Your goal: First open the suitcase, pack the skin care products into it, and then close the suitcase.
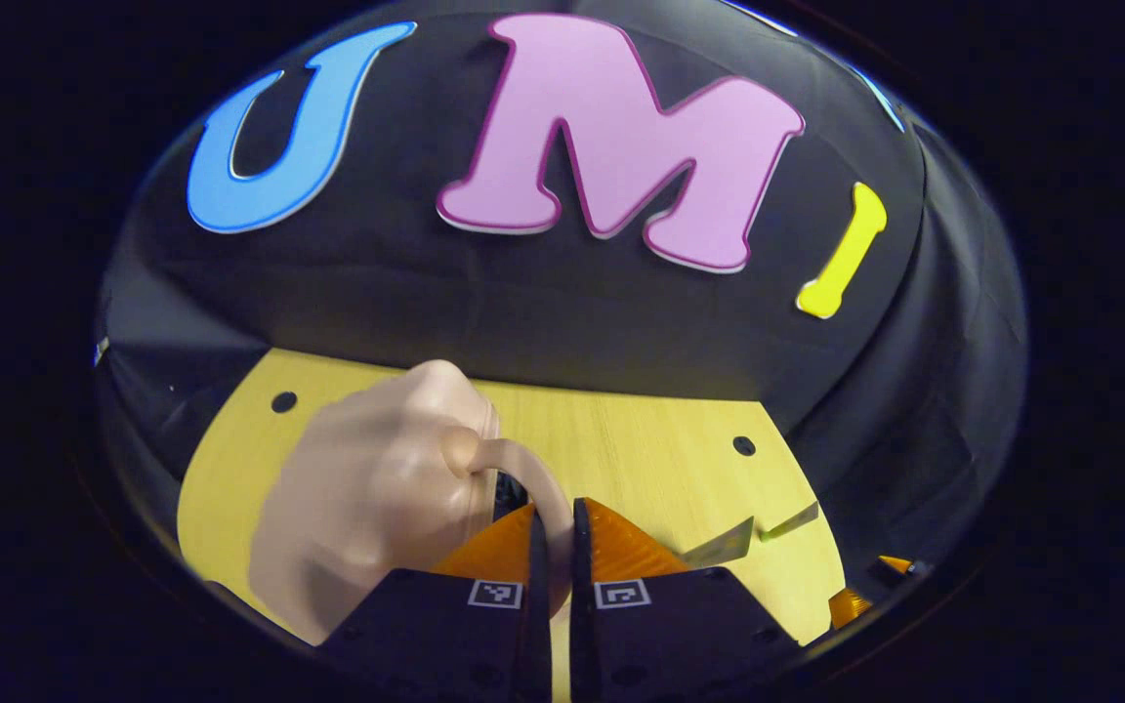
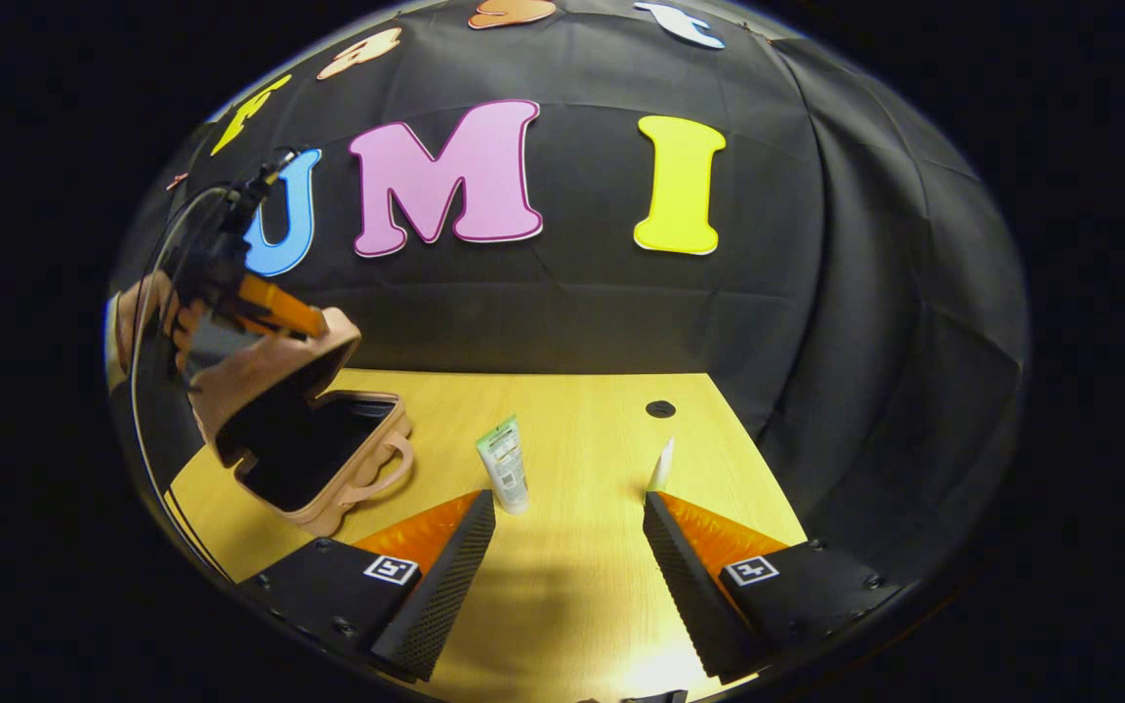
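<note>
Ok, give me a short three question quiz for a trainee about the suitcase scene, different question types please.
1. True or false: the small pink suitcase on the light wooden table has its lid lifted.
2. Which gripper is shut on the suitcase's looped pink handle: A) left gripper B) right gripper?
3. Fill in: the green and white tube lies on the ____.

Key
1. True: the lid is raised and the dark inside shows.
2. A: its fingers press on the handle; the right gripper's jaws stand wide apart, holding nothing.
3. Table, beside the suitcase; a thin white tube lies farther along.
</note>
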The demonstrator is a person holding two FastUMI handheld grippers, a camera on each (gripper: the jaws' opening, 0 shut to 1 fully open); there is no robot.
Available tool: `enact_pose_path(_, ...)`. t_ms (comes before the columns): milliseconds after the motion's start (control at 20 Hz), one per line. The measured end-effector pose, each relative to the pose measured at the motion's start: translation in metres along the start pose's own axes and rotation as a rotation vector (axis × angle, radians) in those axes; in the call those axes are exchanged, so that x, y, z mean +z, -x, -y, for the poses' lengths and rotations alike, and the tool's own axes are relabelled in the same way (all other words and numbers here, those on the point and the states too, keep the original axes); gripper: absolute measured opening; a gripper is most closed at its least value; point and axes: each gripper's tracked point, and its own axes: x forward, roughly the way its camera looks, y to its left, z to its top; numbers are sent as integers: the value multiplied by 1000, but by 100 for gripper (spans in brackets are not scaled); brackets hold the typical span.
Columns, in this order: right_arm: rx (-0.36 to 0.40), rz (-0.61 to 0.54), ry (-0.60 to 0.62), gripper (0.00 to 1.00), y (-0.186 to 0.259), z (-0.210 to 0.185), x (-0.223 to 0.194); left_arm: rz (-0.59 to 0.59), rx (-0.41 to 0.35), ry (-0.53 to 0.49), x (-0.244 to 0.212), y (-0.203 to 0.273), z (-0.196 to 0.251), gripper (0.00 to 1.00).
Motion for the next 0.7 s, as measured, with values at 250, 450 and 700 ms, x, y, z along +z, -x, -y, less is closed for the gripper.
enact_pose_path(250,11,-56,-4,97,0,-21,-9,67,129,11,53,51,-151,12)
enact_pose_path(450,5,-80,35,98,-2,-39,-17,69,293,-26,48,67,-288,12)
enact_pose_path(700,-30,-143,37,97,-15,-55,-46,49,451,46,-7,29,-434,11)
